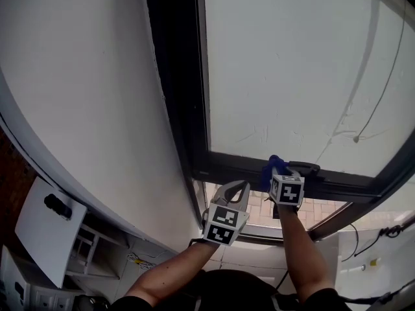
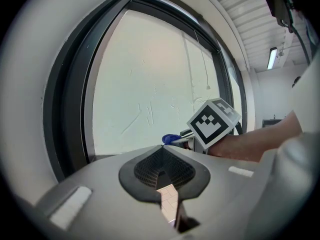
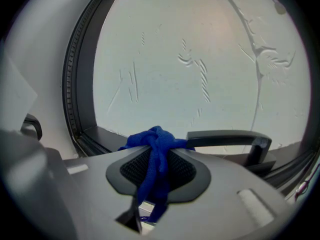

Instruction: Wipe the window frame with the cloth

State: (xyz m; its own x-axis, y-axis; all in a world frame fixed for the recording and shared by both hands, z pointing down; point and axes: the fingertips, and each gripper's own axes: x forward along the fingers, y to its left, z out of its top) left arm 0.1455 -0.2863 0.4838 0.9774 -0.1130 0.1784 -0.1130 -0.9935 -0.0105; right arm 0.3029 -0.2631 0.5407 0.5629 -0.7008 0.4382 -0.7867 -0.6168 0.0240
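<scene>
A blue cloth (image 3: 156, 143) is bunched between the jaws of my right gripper (image 3: 158, 156), which is shut on it. In the head view the right gripper (image 1: 280, 172) holds the cloth (image 1: 275, 163) against the dark lower bar of the window frame (image 1: 233, 165), beside a black window handle (image 1: 305, 168). My left gripper (image 1: 237, 188) hangs just below and left of that bar, jaws together with nothing between them. From the left gripper view its own tips (image 2: 163, 153) meet, and the cloth (image 2: 171, 138) shows beyond them next to the right gripper's marker cube (image 2: 214, 122).
Frosted glass (image 1: 292, 63) fills the frame, with a thin cord (image 1: 382, 96) hanging at the right. A white wall (image 1: 84, 96) lies left of the frame's upright (image 1: 175, 76). Below are a brick floor (image 1: 321, 206), a white shelf unit (image 1: 78, 245) and cables (image 1: 376, 235).
</scene>
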